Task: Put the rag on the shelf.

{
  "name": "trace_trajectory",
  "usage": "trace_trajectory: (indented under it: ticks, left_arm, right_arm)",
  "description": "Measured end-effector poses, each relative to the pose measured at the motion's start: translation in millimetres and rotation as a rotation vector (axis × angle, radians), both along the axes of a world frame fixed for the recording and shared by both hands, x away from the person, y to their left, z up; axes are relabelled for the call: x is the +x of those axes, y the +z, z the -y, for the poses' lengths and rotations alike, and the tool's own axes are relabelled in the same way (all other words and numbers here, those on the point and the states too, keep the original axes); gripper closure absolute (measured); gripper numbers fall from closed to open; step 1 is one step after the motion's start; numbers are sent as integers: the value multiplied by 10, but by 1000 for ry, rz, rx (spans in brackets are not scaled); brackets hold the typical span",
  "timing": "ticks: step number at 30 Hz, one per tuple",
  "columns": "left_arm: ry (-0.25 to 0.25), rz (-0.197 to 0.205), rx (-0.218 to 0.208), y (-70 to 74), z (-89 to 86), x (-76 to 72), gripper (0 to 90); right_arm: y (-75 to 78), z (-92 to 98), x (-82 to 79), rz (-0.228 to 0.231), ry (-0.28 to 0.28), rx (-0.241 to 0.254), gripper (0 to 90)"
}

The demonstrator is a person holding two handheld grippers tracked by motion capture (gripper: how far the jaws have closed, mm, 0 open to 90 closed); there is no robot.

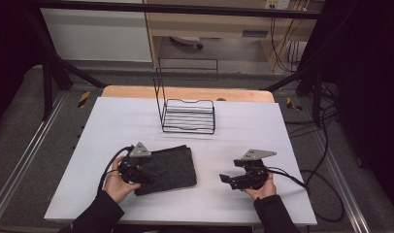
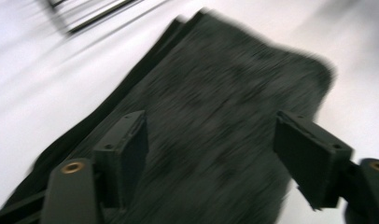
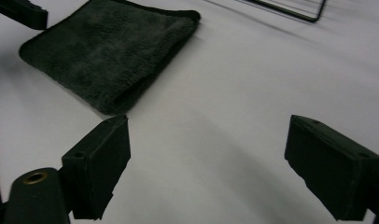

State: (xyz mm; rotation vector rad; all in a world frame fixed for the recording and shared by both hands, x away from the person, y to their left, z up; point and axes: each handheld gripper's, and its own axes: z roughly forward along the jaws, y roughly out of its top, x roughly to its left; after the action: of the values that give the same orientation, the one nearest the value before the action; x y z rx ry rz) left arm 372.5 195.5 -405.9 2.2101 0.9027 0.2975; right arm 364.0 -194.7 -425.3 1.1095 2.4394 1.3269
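Observation:
A folded dark grey towel lies flat on the white table, left of centre. My left gripper hovers over the towel's near-left part, jaws wide apart and empty; in the left gripper view the towel spreads out beneath and between the jaws of that gripper. My right gripper is held to the right of the towel, pointing left toward it, open with bare table between its jaws. The right gripper view shows the towel ahead at the upper left, apart from the right gripper.
A black wire rack stands at the back middle of the table; its bars show at the top of both gripper views. Cables trail off the table's right side. Metal frame bars border the table.

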Motion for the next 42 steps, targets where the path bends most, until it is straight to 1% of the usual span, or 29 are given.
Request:
trace_trajectory:
  ticks: [3, 4, 5, 6, 7, 8, 9, 10, 11, 12, 14, 15, 16, 17, 18, 20, 21, 23, 24, 26, 28, 29, 32, 34, 36, 39, 40, 41, 42]
  left_arm:
    - [40, -2, 2, -68, -178, 17, 221]
    - [48, -2, 2, -86, -227, 24, 208]
    - [54, 1, 4, -100, -270, 33, 208]
    - [61, 6, 6, -110, -307, 43, 205]
    - [68, 14, 7, -119, -338, 57, 208]
    - [77, 26, 9, -124, -368, 76, 208]
    - [92, 34, 7, -131, -397, 101, 223]
    - [106, 37, 8, -137, -426, 139, 255]
    - [125, 36, 13, -145, -453, 181, 315]
    - [142, 30, 17, -155, -482, 227, 315]
    - [174, 14, 20, -189, -532, 303, 393]
    - [190, 11, 34, -208, -554, 331, 420]
    - [197, 0, 42, -228, -573, 355, 492]
    - [198, -12, 38, -248, -593, 374, 492]
    - [197, -27, 20, -266, -608, 388, 518]
    - [191, -45, -1, -281, -622, 405, 539]
    - [185, -49, -5, -288, -620, 409, 569]
    - [172, -61, -9, -310, -609, 421, 586]
    - [170, -69, -14, -318, -609, 431, 606]
    - [171, -84, -26, -326, -615, 445, 612]
    - [175, -102, -43, -329, -623, 448, 639]
    - [177, -106, -45, -327, -628, 448, 682]
    - [195, -121, -59, -303, -623, 433, 789]
    - [198, -122, -56, -294, -618, 420, 798]
    - [190, -125, -53, -276, -619, 405, 815]
    - [165, -148, -70, -257, -596, 359, 824]
    - [156, -152, -70, -249, -581, 337, 824]
    - [150, -155, -74, -244, -560, 311, 826]
    - [141, -153, -73, -236, -540, 280, 826]
  right_arm:
    - [-2, -168, -11, -10, 18, -11, 205]
    - [-12, -279, -18, -20, 29, -15, 240]
    - [-12, -279, -18, -20, 29, -15, 240]
    - [-30, -389, -24, -33, 37, -13, 288]
    - [-39, -444, -26, -41, 43, -12, 312]
    - [-39, -444, -26, -41, 43, -12, 312]
    - [-50, -501, -31, -52, 43, -6, 355]
    - [-63, -555, -33, -61, 44, -6, 379]
    - [-94, -660, -39, -80, 38, -10, 438]
    - [-94, -660, -39, -80, 38, -10, 438]
    - [-137, -756, -46, -92, 34, -25, 464]
    - [-161, -795, -48, -95, 33, -27, 487]
    - [-201, -855, -52, -110, 21, -33, 531]
    - [-201, -855, -52, -110, 21, -33, 531]
    - [-233, -895, -57, -119, 13, -39, 574]
    - [-242, -908, -59, -123, 10, -37, 598]
    - [-253, -923, -65, -128, 9, -26, 639]
    - [-262, -932, -65, -133, 6, -15, 658]
    - [-284, -949, -64, -144, 4, 0, 717]
    - [-291, -955, -66, -151, 4, -2, 731]
    - [-292, -959, -62, -154, 2, 4, 772]
    - [-278, -951, -57, -153, 4, 8, 812]
    - [-224, -926, -51, -151, 12, 18, 837]
    - [-199, -913, -46, -150, 18, 24, 841]
    - [-108, -869, -35, -151, 35, 36, 849]
    - [-36, -808, -19, -148, 44, -1, 851]
    - [-36, -808, -19, -148, 44, -1, 851]
    - [7, -764, -8, -151, 53, -32, 850]
    - [26, -740, -2, -156, 53, -42, 850]
